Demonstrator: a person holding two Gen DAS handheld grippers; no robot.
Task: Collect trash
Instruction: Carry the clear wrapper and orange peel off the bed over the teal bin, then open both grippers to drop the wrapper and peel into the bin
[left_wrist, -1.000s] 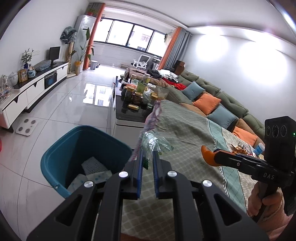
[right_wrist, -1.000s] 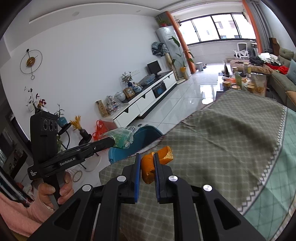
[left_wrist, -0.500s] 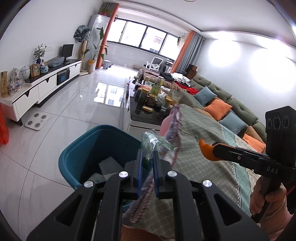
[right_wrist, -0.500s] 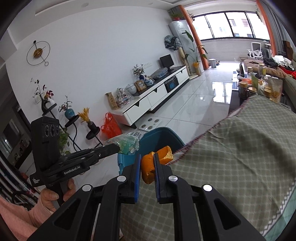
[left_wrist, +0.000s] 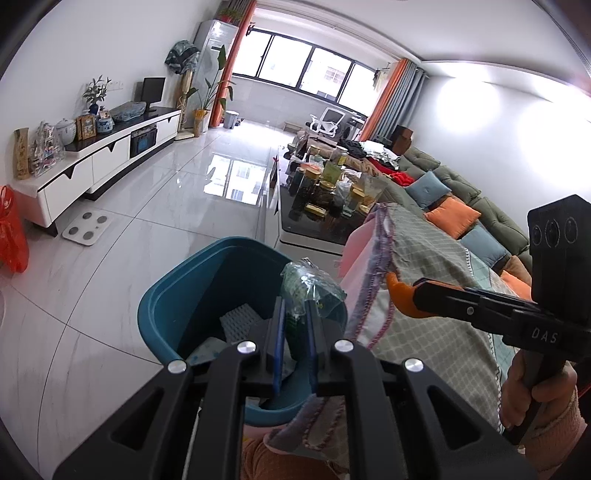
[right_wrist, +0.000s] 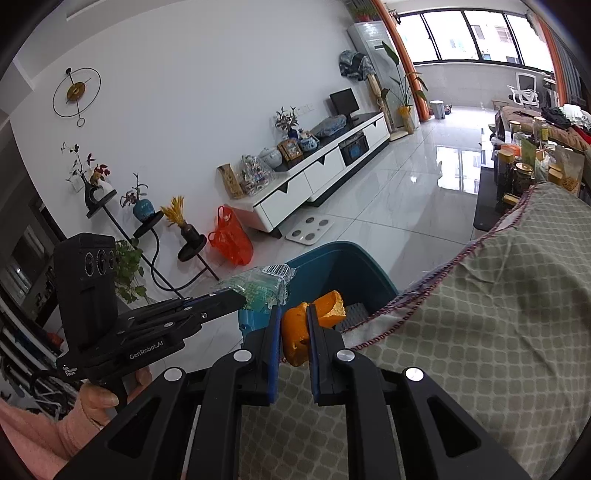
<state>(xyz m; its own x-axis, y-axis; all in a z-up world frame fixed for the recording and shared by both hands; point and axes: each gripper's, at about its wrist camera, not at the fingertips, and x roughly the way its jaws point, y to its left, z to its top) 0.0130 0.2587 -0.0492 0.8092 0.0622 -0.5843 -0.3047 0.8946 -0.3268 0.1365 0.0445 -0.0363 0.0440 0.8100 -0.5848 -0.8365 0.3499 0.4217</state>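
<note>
Trash is in both my grippers at once. My left gripper (left_wrist: 294, 325) is clenched on a crumpled clear plastic wrapper (left_wrist: 308, 290) with green print, which sticks up past the fingertips — directly above the open teal bin (left_wrist: 162, 314) on the floor tiles. Inside the bin, beneath those fingers, lies a white gridded piece (left_wrist: 240, 319) and some pale paper scraps (left_wrist: 205, 350). My right gripper (right_wrist: 291, 332) is clamped on a chunk of orange peel (right_wrist: 295, 332), half of it poking out beyond the right-hand finger, held over the edge of the checked green tablecloth (right_wrist: 480, 332) with the bin's rim just ahead. From the right wrist view, the left gripper reaches in from the left with the wrapper level with my fingertips — the two loads sit near each other, not touching. Off to the left of the bin, an orange plastic bag (right_wrist: 231, 242) stands on the floor by the white TV cabinet (right_wrist: 314, 181).
</note>
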